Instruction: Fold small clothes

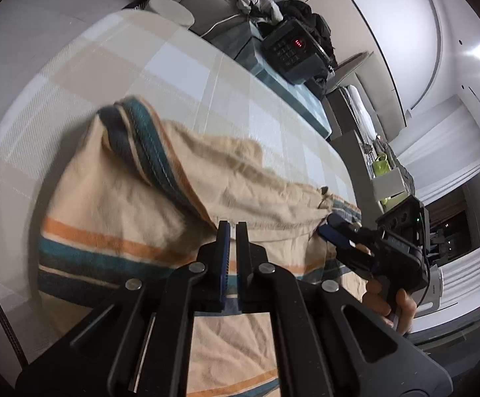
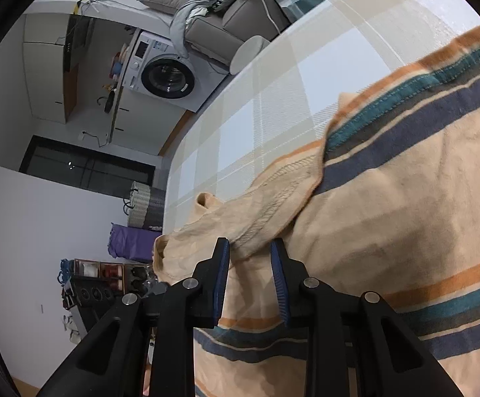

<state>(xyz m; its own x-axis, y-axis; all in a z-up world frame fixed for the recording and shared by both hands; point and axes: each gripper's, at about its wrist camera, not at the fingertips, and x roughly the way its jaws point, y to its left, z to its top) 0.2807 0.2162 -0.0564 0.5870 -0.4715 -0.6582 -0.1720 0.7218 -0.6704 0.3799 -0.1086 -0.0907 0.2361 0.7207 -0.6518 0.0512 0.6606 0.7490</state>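
Two hand-held grippers at the striped garment on the checked bench: left hand-held gripper nearly pressed together at a fold, right hand-held gripper spread around an edge; best pinch fully, then carry both corners level.

A checked tablecloth covers the table. Beyond it sit a grey sofa, a washing machine and white walls.
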